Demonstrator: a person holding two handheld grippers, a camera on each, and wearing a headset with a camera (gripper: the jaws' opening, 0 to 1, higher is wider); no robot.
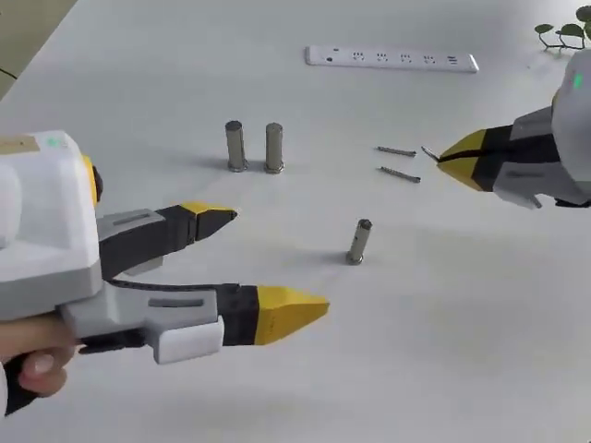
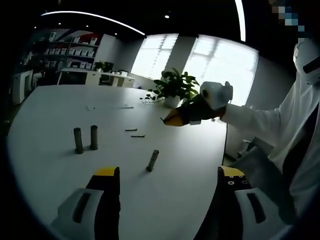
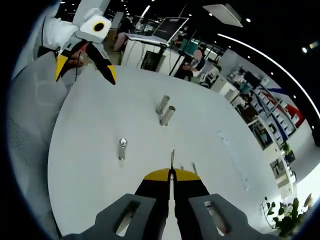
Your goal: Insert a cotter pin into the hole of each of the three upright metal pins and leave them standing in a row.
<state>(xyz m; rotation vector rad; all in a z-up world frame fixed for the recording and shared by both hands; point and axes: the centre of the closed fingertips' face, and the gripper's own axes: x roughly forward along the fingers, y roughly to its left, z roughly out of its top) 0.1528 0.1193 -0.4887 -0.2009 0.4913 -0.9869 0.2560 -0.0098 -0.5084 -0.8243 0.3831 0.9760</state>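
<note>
Above the table (image 1: 462, 351), the right gripper (image 1: 443, 157) clenches a cotter pin (image 1: 429, 152); the left gripper (image 1: 282, 260) hangs released near the lone metal pin (image 1: 359, 242). Best steady that pin with the left jaws, then line the cotter pin with its hole.

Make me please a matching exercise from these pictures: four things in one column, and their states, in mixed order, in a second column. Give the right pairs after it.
Things
1. left gripper
2. right gripper
3. loose cotter pins
4. single metal pin

States
A. lying flat on the table
B. standing alone
C. open, holding nothing
D. shut on a cotter pin

Pairs: 1-C, 2-D, 3-A, 4-B
</note>
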